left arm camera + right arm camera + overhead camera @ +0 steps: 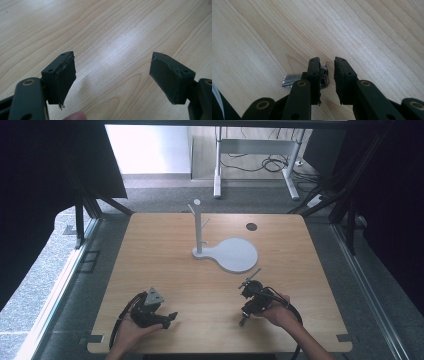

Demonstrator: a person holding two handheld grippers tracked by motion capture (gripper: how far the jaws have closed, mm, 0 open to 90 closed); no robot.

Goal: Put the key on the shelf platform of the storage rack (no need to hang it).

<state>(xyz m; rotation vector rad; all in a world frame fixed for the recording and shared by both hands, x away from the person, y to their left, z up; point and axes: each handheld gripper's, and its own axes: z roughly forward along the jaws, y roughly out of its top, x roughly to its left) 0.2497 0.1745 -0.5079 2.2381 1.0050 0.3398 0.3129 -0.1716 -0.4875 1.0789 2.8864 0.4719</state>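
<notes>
Lying flat, ribbed metal piece [291, 81], right gripper [327, 82]

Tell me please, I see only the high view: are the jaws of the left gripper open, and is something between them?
Observer: The left gripper is wide open; between its jaws there is just bare table.
Operator: And the right gripper?
Observer: The right gripper has its jaws apart by a narrow gap.
Operator: Is anything near that gap?
Observer: Yes, a small silvery metal piece lies on the wood, partly behind one jaw, and a thin part of it reaches into the gap. I cannot tell what it is.
</notes>
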